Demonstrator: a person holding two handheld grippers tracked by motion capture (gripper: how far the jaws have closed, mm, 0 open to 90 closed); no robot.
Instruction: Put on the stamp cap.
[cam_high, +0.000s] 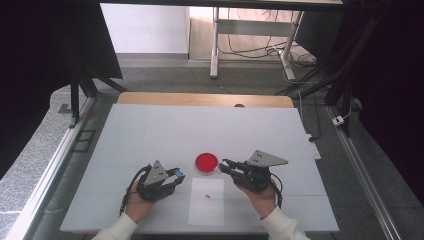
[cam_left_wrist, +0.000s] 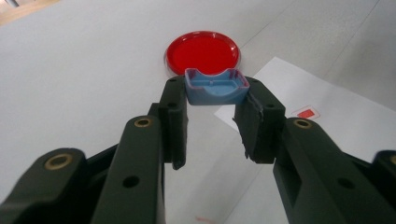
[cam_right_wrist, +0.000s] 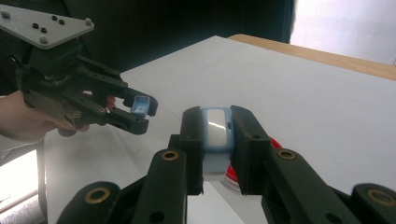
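blue cap (cam_left_wrist: 215, 87) pinched between left jaws' tips; blue case (cam_right_wrist: 216, 132) clamped between right jaws

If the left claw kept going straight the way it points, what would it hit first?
Probably the round red dish: it lies straight ahead of the left claw, just past the small blue plastic cap it grips. Depth is unclear.
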